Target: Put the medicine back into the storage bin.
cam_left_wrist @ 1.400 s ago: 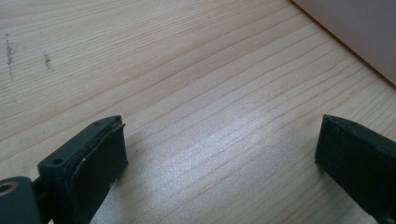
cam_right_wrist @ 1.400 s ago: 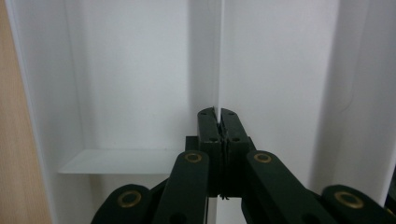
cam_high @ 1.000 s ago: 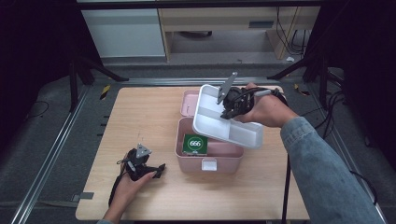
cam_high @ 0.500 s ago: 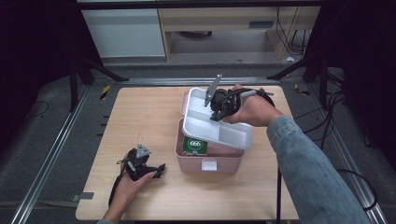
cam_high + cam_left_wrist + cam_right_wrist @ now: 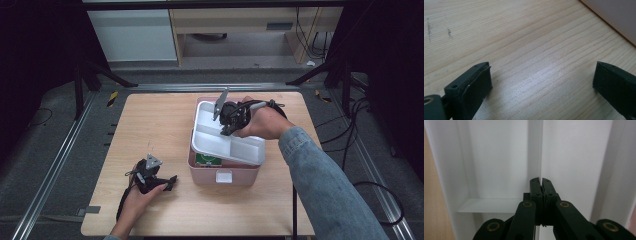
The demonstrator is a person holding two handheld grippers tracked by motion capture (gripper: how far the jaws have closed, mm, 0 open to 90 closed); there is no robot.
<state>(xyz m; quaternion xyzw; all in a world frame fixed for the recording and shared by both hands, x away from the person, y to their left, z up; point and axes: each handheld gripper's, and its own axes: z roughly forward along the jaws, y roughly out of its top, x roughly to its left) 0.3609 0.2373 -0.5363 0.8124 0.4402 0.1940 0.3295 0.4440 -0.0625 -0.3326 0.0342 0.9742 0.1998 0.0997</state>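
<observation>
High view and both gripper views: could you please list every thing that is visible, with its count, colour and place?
Light wooden table: one, pale wood, centre of the high view.
Pink plastic storage box: one, pink, open, right of the table's middle.
White divided plastic tray: one, white, tilted over the box's opening, held by a divider wall.
Green round-labelled packet: one, green, inside the box under the tray.
White cabinet: one, white, beyond the table.
Wooden shelf unit: one, light wood, beyond the table.
Left gripper: one, black, jaws open, low over the table's near left.
Right gripper: one, black, jaws shut on the tray's divider.
</observation>
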